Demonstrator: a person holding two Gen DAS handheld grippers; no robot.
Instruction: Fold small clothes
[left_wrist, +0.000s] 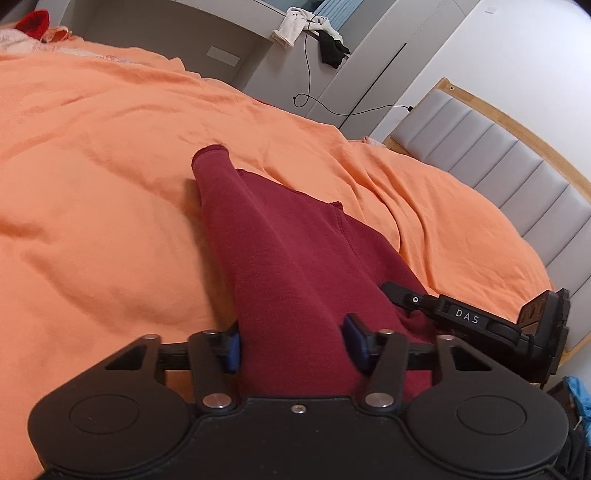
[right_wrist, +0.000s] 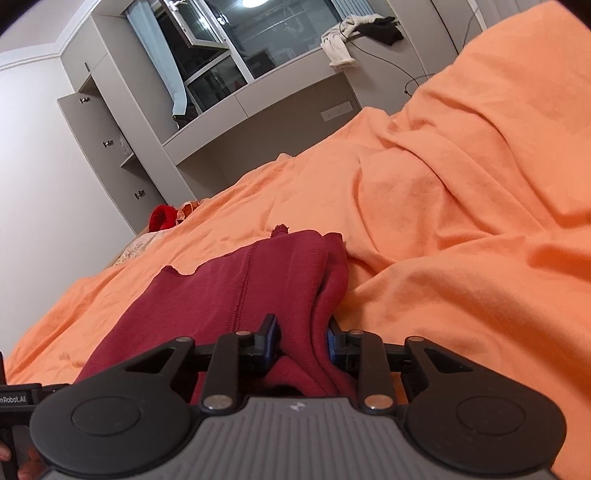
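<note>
A dark red garment lies on the orange bedsheet, one sleeve stretched away from me. My left gripper has the garment's near edge between its blue pads, which stand fairly wide apart around the bunched cloth. My right gripper has a folded bundle of the same red garment between its pads. The right gripper also shows in the left wrist view, at the garment's right edge.
A grey padded headboard with a wooden frame stands on the right. A grey desk and shelf unit with white and black clothes and a black cable is behind the bed. A bright red item lies at the far bed edge.
</note>
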